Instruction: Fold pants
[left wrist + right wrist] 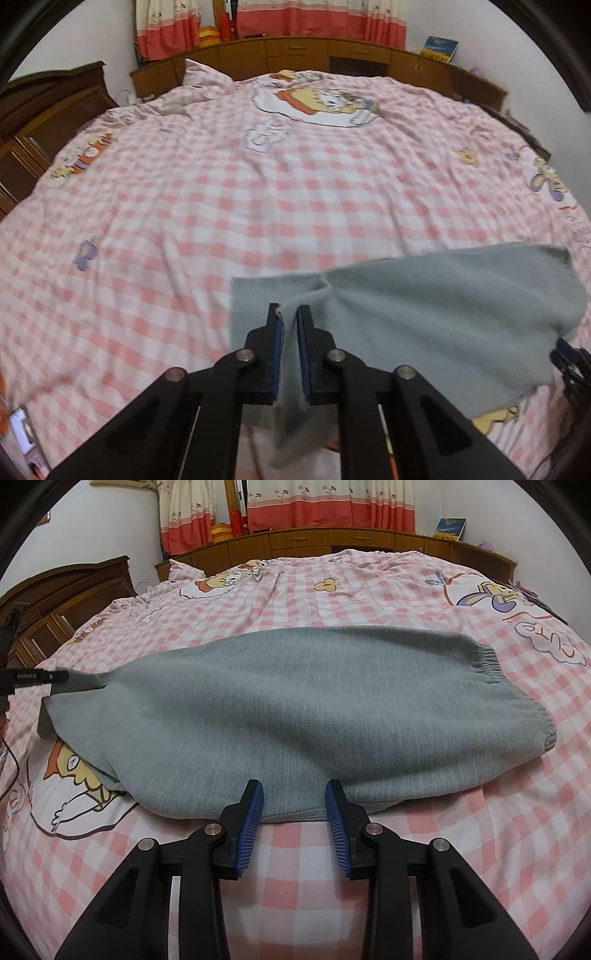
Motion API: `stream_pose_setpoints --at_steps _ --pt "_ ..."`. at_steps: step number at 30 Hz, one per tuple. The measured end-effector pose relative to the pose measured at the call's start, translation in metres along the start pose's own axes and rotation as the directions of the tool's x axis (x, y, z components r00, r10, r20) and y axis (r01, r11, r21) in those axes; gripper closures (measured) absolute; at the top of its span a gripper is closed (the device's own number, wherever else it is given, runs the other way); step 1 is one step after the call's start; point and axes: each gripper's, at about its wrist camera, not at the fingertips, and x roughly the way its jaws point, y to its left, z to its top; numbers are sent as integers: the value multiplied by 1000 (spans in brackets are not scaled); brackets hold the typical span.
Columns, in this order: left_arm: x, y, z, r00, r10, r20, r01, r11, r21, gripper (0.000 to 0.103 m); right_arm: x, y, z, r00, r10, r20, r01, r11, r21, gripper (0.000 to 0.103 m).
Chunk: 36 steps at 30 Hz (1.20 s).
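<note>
Grey fleece pants (295, 709) lie folded lengthwise across the pink checked bedspread (461, 834), with the elastic waistband (517, 690) at the right. My left gripper (290, 310) is shut on a pinched ridge of the pants (443, 314) near the leg end, and the cloth there is lifted off the bed. The right wrist view shows the left gripper (55, 677) at the far left, pulling the fabric into a point. My right gripper (294, 788) stands open at the near hem of the pants, with its blue pads (251, 819) either side of the edge and not pressing.
A wooden headboard with cabinets (295, 51) runs along the far side, under red and cream curtains (332, 509). A dark wooden wardrobe (40, 118) stands at the left. A phone (22, 432) lies at the bed's near left corner. A cable (11, 764) trails there.
</note>
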Motion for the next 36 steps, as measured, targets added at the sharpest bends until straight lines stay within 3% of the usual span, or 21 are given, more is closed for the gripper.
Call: stream_pose_setpoints --at_steps 8,12,23,25,27,28,34,36 --pt "20 13 21 996 81 -31 -80 996 51 100 0 0 0 1000 -3 -1 3 1000 -2 67" --pt "32 18 26 984 176 -20 -174 981 83 100 1 0 0 1000 -5 -1 5 1000 -4 67" --pt "83 20 12 970 224 -90 -219 974 55 95 3 -2 1 1000 -4 -6 4 1000 -8 66" --pt "74 21 9 976 206 -75 -203 978 46 86 0 -4 2 1000 13 -8 -13 1000 0 66" --pt "60 18 5 980 192 -61 -188 980 63 69 -6 -7 6 1000 25 -12 -25 1000 -7 66" --pt "55 15 3 981 188 -54 -184 980 73 65 -12 -11 10 1000 13 2 -12 1000 -18 66" --pt "17 -8 -2 996 90 -2 -89 993 82 51 -36 -64 43 990 -128 58 131 990 -43 65" --pt "10 -19 -5 999 39 4 -39 997 63 47 -36 -93 56 982 -176 63 177 984 -10 60"
